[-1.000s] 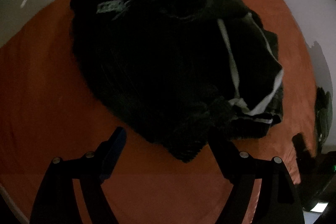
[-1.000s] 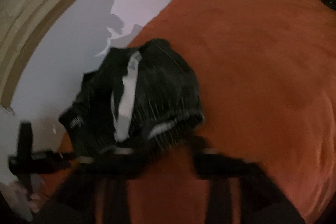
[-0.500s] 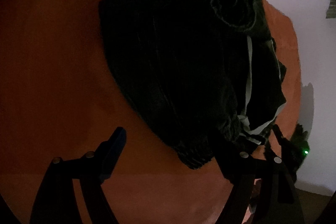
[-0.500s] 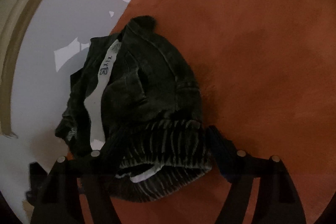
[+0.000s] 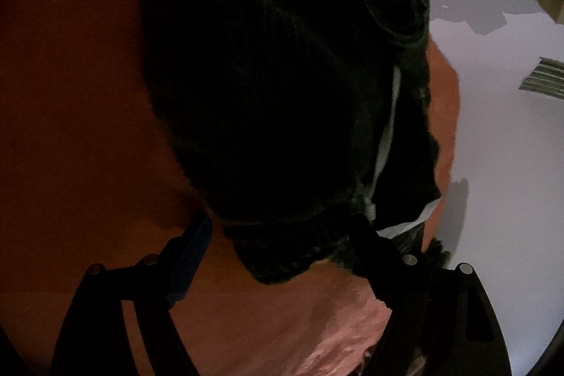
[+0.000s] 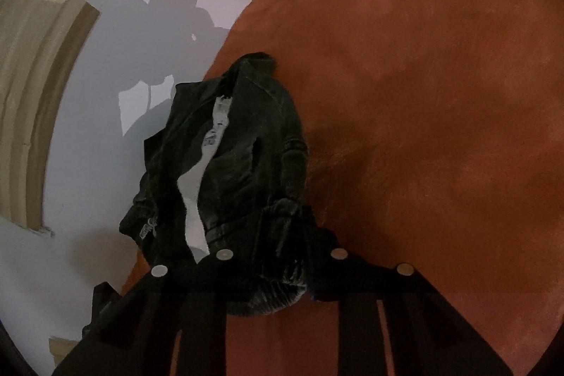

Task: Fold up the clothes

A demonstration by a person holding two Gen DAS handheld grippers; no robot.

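Note:
A black garment (image 5: 268,87) with white stripes lies bunched on an orange blanket (image 5: 70,129). In the left wrist view my left gripper (image 5: 282,235) stands open, its fingers on either side of the ribbed hem, which reaches into the gap. In the right wrist view the same garment (image 6: 239,164) shows a white inner strip, and my right gripper (image 6: 278,252) has its fingers closed in on the ribbed cuff at its near end.
The orange blanket (image 6: 423,94) covers the surface to the right. A pale wall (image 6: 123,6) with shadows and a beige door frame (image 6: 31,94) lie beyond the blanket's edge. A vent (image 5: 543,78) shows on the wall.
Both grippers have moved in closer to the garment. The right fingers have narrowed onto the ribbed cuff. The left gripper has swung round, and the hem now lies between its fingers.

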